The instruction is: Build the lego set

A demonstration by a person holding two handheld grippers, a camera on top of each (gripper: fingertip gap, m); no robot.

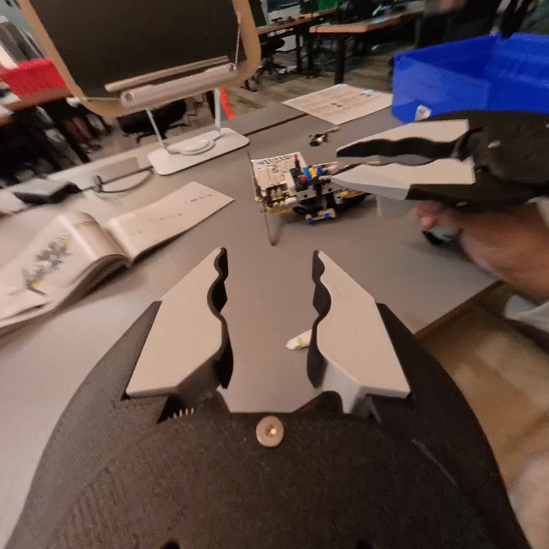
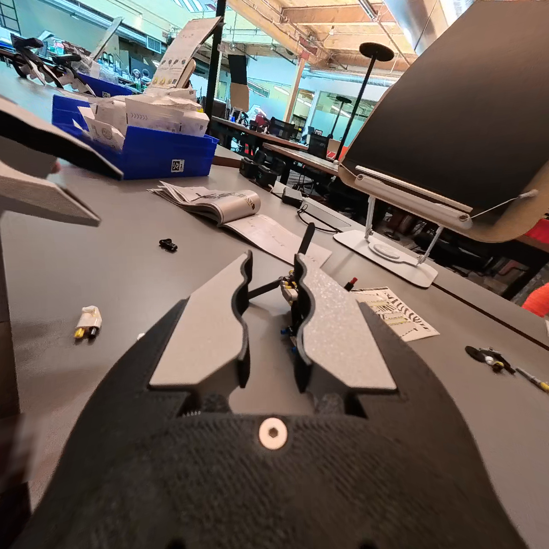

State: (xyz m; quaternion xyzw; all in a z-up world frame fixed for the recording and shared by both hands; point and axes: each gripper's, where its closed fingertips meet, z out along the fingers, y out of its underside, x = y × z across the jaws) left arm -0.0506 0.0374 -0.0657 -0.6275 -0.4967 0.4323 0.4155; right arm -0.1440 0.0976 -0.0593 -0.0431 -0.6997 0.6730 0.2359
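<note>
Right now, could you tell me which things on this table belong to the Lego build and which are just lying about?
Job: Lego model, open instruction book, sticker sheet, small white piece, black piece.
Lying about: blue bin, stand, printed sheet.

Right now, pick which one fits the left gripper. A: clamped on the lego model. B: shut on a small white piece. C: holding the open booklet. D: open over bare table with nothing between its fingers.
D: the left gripper has its fingers spread with only grey table between them; the small white piece lies on the table beside one finger, and the lego model sits farther off by the right gripper.
</note>
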